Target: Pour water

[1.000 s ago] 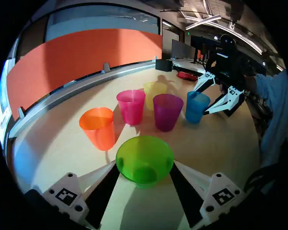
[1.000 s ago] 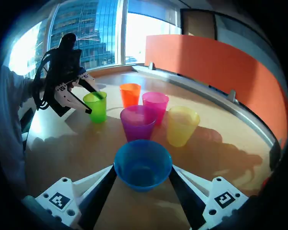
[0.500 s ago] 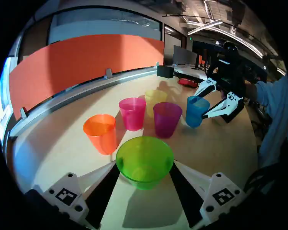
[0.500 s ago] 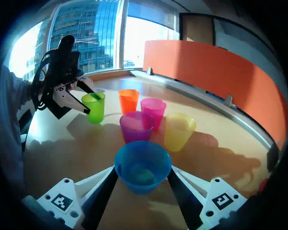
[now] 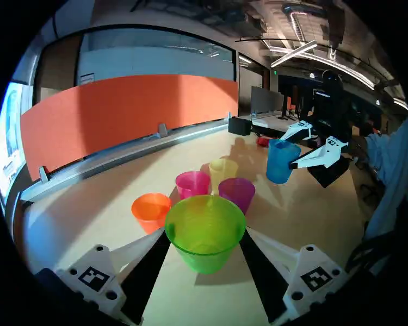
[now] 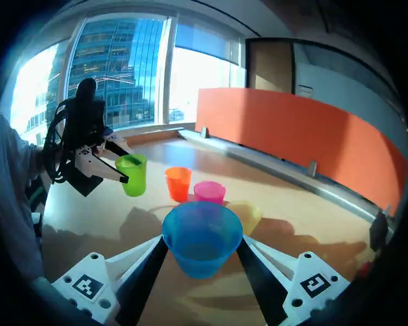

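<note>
White jaws with black square markers (image 5: 93,278), black cabled bodies (image 6: 87,117) — sleeve (image 5: 389,157) seemingly pale blue.

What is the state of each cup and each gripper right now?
green cup: upright, held off the table by the left gripper.
blue cup: upright, held off the table by the right gripper.
orange cup: upright on the table.
pink cup: upright on the table.
yellow cup: upright on the table.
purple cup: upright on the table.
left gripper: shut on the green cup.
right gripper: shut on the blue cup.
</note>
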